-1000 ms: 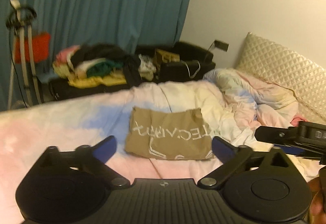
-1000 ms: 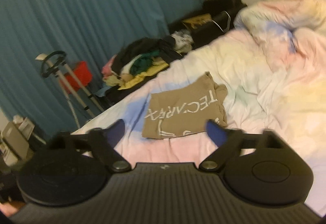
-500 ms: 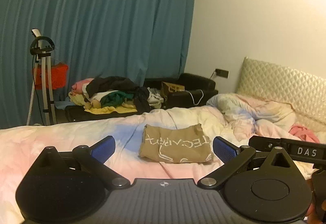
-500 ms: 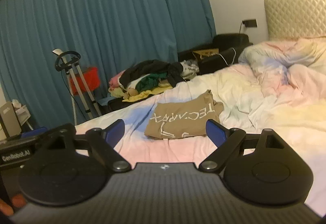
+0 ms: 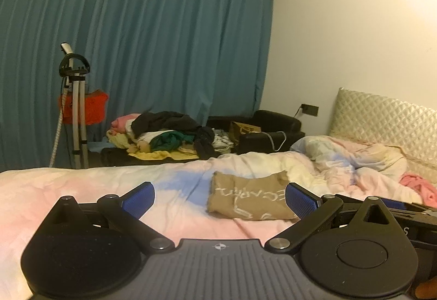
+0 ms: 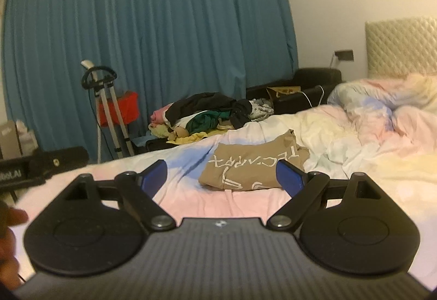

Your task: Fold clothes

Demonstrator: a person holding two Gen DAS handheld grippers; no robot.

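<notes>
Folded tan shirt (image 5: 250, 197) lies flat on the bedspread (image 5: 82, 185), at 12 o'clock from both spread, empty grippers: left gripper (image 5: 220, 197), right gripper (image 6: 218, 177); bare bedding rings its edges.

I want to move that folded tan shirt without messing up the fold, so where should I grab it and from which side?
Take the tan shirt at its near folded edge, coming in low from your side of the bed. That edge sits thick and slightly raised off the sheet, so a tool finger could probably slide under all layers. Both tools are open and clear of it.
</notes>
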